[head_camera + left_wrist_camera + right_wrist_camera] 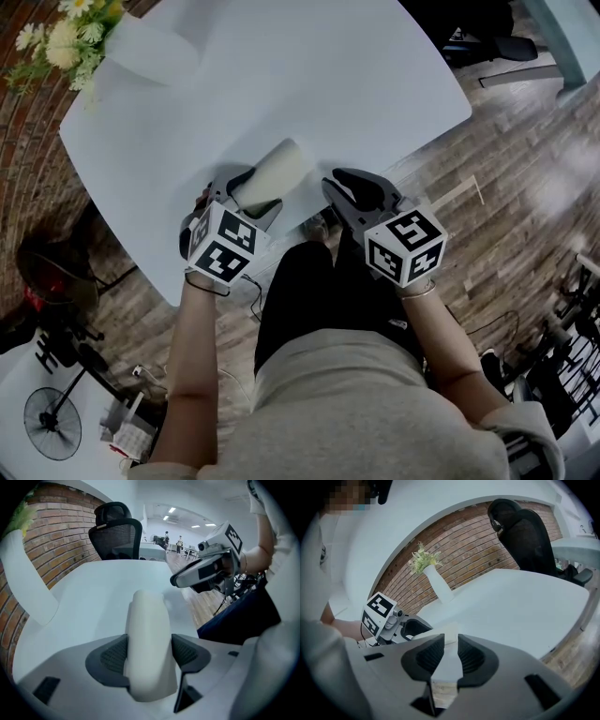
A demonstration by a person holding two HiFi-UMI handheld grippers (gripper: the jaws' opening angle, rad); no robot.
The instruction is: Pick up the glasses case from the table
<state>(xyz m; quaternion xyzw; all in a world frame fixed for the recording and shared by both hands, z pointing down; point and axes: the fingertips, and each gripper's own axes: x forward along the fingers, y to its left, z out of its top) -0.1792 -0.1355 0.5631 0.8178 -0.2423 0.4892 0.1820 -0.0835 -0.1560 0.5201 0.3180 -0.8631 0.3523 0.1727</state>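
A cream, rounded glasses case lies lengthwise between the jaws of my left gripper at the near edge of the white table. In the left gripper view both dark pads press on the sides of the case, so the left gripper is shut on it. My right gripper hovers just right of the case, over the table's edge. Its jaws stand a little apart with only table and floor showing between them. The case's end shows just past them.
A white vase with yellow and white flowers stands at the table's far left corner. A black office chair sits behind the table by a brick wall. Wooden floor and a standing fan surround the person's legs.
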